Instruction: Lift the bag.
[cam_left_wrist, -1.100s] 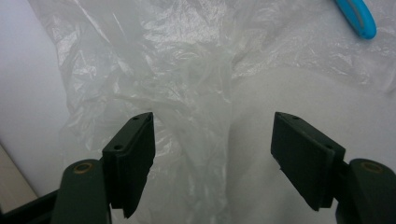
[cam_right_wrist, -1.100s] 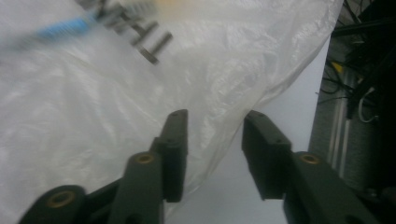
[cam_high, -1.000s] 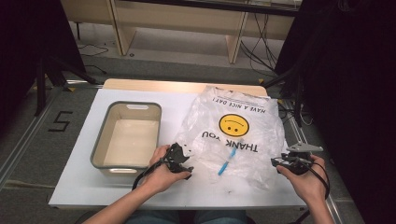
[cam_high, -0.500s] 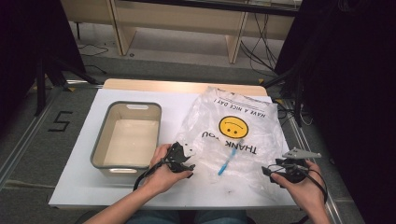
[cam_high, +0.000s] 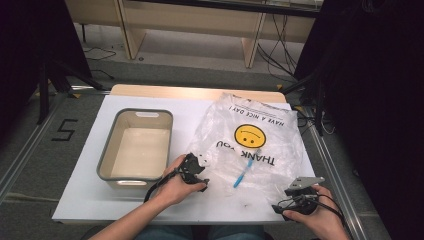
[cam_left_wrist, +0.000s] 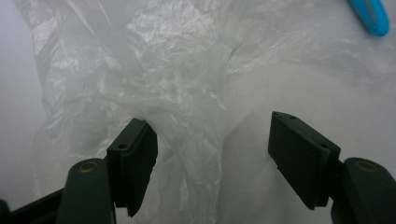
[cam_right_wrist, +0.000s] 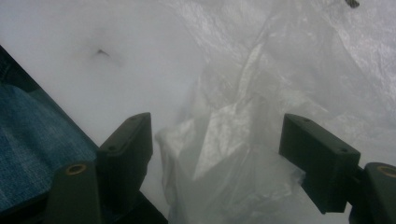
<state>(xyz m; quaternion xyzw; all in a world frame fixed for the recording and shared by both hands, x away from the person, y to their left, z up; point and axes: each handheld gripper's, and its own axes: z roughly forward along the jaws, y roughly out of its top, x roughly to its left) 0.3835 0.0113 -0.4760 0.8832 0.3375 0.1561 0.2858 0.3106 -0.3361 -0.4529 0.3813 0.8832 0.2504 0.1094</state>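
Observation:
A clear plastic bag (cam_high: 250, 145) with a yellow smiley and "THANK YOU" print lies flat on the white table (cam_high: 95, 195). A blue toothbrush (cam_high: 244, 170) (cam_left_wrist: 371, 14) lies inside it. My left gripper (cam_high: 194, 169) (cam_left_wrist: 210, 123) sits at the bag's near left edge, open, with a crumpled fold of the bag (cam_left_wrist: 187, 107) between its jaws. My right gripper (cam_high: 300, 196) (cam_right_wrist: 215, 119) is at the bag's near right corner. Its jaws have just been opening and stand wide, with the bag's corner (cam_right_wrist: 219, 140) loose between them.
A grey bin (cam_high: 107, 155) stands on the left of the table, just left of my left hand. The table's near edge runs right under my right gripper, with a person's denim-clad leg (cam_right_wrist: 28, 140) below it. Dark stands and cables flank the table.
My right gripper has moved toward the table's near edge and sunk a little, and its jaws stand wider. The left hand and the bag have stayed put.

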